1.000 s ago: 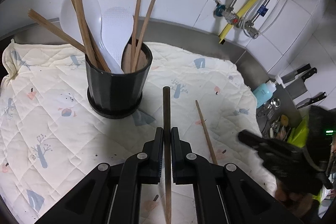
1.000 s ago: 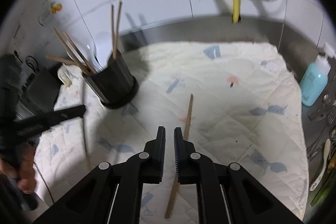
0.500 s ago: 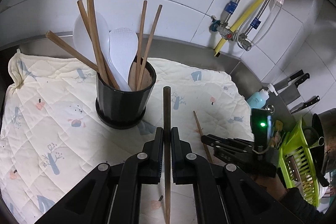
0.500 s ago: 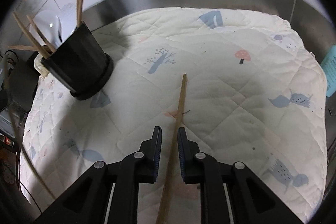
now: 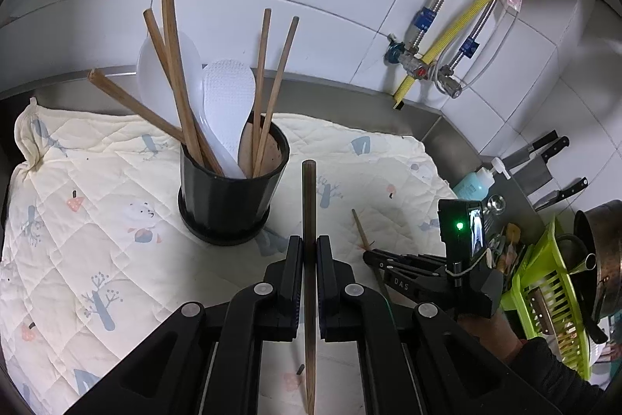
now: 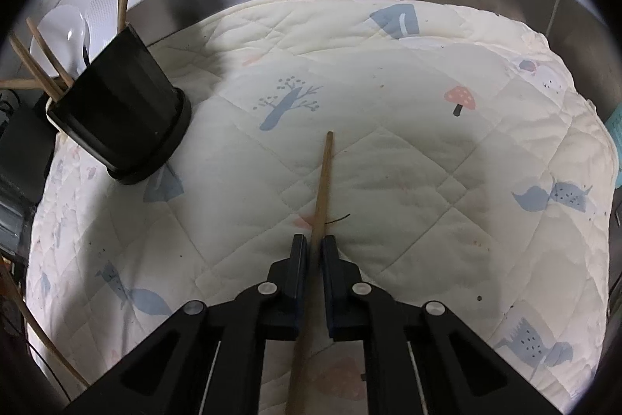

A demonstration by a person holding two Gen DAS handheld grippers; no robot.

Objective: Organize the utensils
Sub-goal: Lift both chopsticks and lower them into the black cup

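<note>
Jaws of my left gripper [image 5: 309,251] stay clenched on a dark chopstick [image 5: 309,220], lifted near the black holder [image 5: 233,189]. On the right, my other gripper [image 6: 315,249] has dropped to the quilted mat [image 6: 427,104] and just closed around the pale chopstick [image 6: 324,177] lying there; both go to the holder next.
</note>
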